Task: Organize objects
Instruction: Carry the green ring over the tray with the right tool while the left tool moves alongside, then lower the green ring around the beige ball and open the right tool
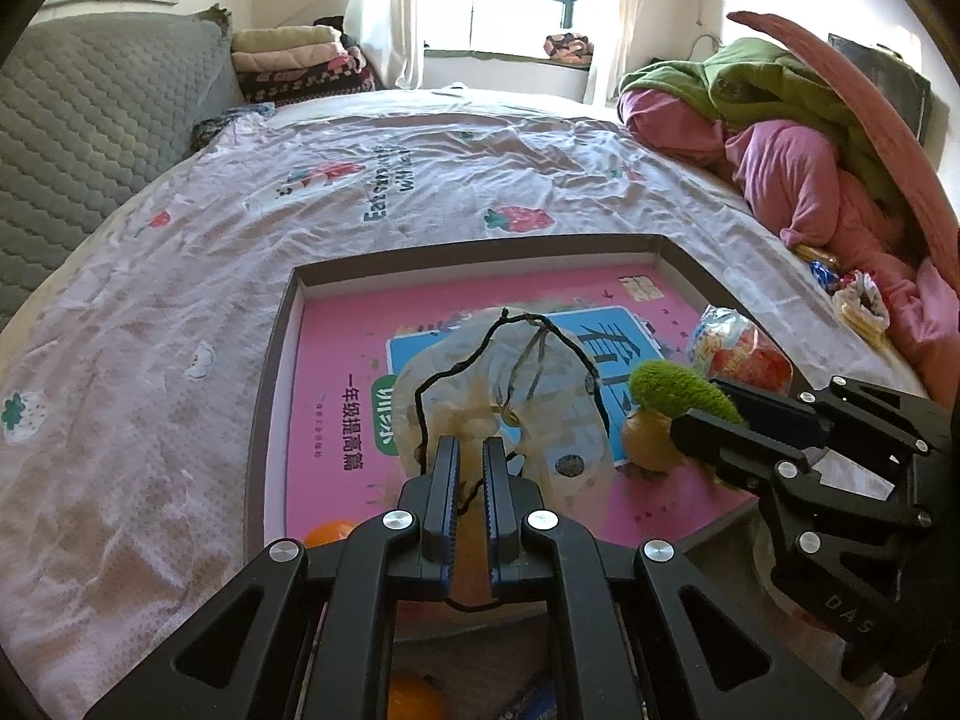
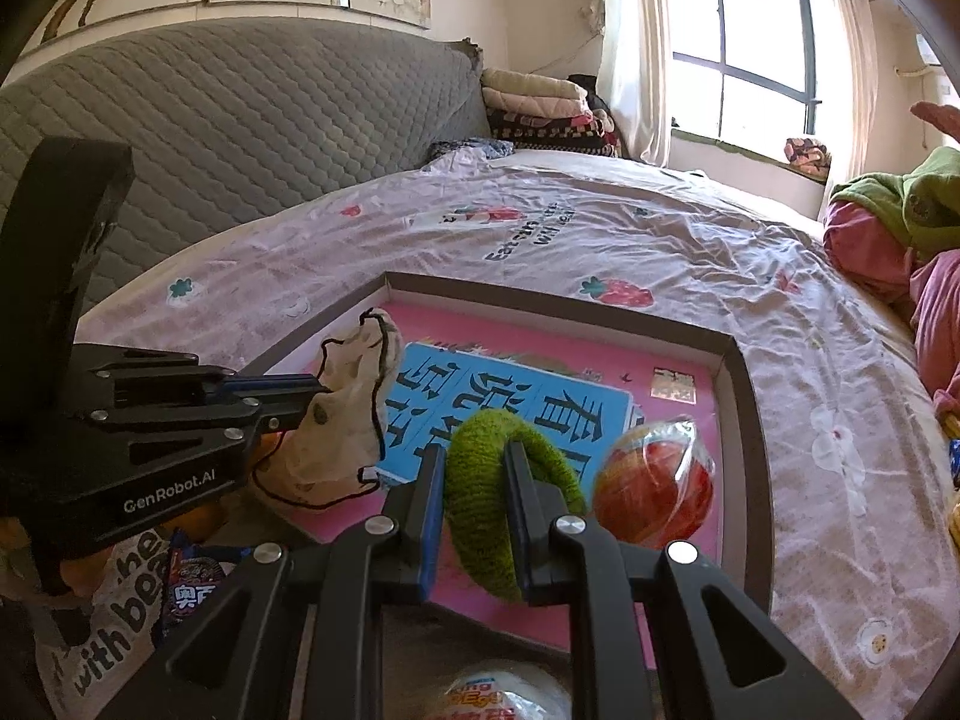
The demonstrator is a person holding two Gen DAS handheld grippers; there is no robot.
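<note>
A shallow brown box (image 1: 273,372) with a pink book (image 1: 336,360) in its bottom lies on the bed. My left gripper (image 1: 471,450) is shut on a sheer cream pouch (image 1: 528,384) with a black drawstring, held over the book. My right gripper (image 2: 474,462) is shut on a fuzzy green ring (image 2: 480,450), held over the box near its right side; it also shows in the left wrist view (image 1: 678,387). A wrapped red-orange snack ball (image 2: 657,483) lies in the box by the right wall. A small tan ball (image 1: 648,441) sits under the green ring.
Oranges (image 1: 330,531) lie at the box's near edge. Snack packets (image 2: 198,576) and a printed cloth (image 2: 102,624) lie in front. A pile of pink and green clothes (image 1: 798,138) is at the right. A grey headboard (image 2: 240,138) stands at the left.
</note>
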